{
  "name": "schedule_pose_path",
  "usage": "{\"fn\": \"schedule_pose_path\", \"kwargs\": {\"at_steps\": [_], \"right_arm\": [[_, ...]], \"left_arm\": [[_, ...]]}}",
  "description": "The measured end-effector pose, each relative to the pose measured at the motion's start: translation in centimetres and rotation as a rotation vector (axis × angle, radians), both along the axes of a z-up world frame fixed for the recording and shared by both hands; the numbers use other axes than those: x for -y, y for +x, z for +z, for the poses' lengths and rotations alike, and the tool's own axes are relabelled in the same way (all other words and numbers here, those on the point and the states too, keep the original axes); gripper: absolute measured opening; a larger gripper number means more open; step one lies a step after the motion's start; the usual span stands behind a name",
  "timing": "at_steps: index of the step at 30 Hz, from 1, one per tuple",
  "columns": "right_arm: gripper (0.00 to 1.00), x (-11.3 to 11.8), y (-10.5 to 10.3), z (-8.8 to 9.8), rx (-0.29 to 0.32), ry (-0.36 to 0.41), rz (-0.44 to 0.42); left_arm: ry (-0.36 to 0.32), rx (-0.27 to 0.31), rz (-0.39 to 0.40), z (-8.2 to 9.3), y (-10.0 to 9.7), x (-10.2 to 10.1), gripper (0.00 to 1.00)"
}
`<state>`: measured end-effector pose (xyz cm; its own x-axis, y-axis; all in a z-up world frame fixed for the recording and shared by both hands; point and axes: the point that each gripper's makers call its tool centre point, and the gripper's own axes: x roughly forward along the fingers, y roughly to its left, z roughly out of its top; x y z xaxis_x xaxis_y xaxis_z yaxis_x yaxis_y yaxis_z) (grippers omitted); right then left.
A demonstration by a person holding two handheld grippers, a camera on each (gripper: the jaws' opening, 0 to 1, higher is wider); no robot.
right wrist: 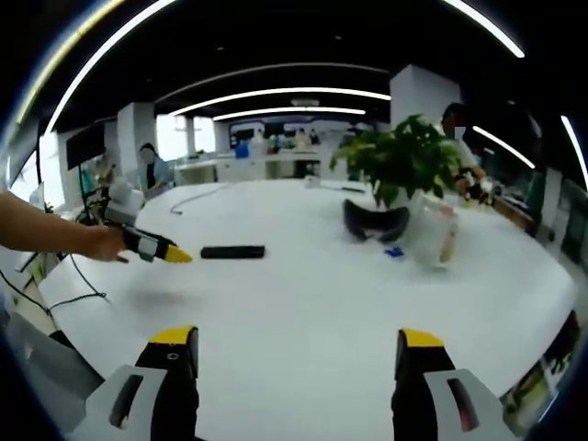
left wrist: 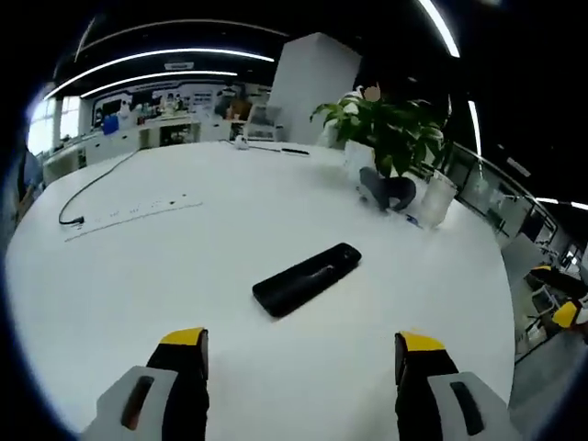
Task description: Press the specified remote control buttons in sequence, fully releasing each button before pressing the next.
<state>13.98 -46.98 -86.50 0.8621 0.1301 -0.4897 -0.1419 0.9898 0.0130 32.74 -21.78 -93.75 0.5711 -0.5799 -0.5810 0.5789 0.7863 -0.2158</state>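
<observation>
Hovering apart-jawed, the left claw (left wrist: 301, 354) nears the remote (left wrist: 307, 278) on the table (left wrist: 184, 276); closing its jaws would press cleaner.

remote control (left wrist: 306, 278) | black, long, slim bar | lying flat on white table (left wrist: 184, 276) | skewed diagonally in left gripper view | untouched

Tabletop: broad white tabletop (left wrist: 184, 276), rounded at its edge.
Ceiling: dark, crossed by long curved light strips (right wrist: 276, 94).
Pillar: wide white column (left wrist: 312, 83) behind the potted plant (left wrist: 390, 129).
Far end: bright windows (left wrist: 41, 129) and cluttered white counters (left wrist: 156, 129).
Cable: black lead (left wrist: 96, 179) trailing across the tabletop.
</observation>
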Motion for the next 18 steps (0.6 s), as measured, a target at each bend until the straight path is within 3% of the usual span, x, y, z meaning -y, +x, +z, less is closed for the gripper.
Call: {"fn": "schedule_pose_path", "kwargs": {"at_steps": [5, 14, 18], "right_arm": [[0.9, -0.1, 0.0, -0.1, -0.005, 0.002, 0.004], [0.96, -0.3, 0.0, -0.2, -0.009, -0.011, 0.017], [0.99, -0.4, 0.0, -0.3, -0.01, -0.012, 0.022]], "left_arm": [[-0.053, 0.011, 0.05, 0.8, -2.4, -1.3, 1.0], [-0.087, 0.039, 0.097, 3.3, -6.5, -3.2, 1.0], [-0.086, 0.081, 0.115, 4.6, -7.9, -4.1, 1.0]]}}
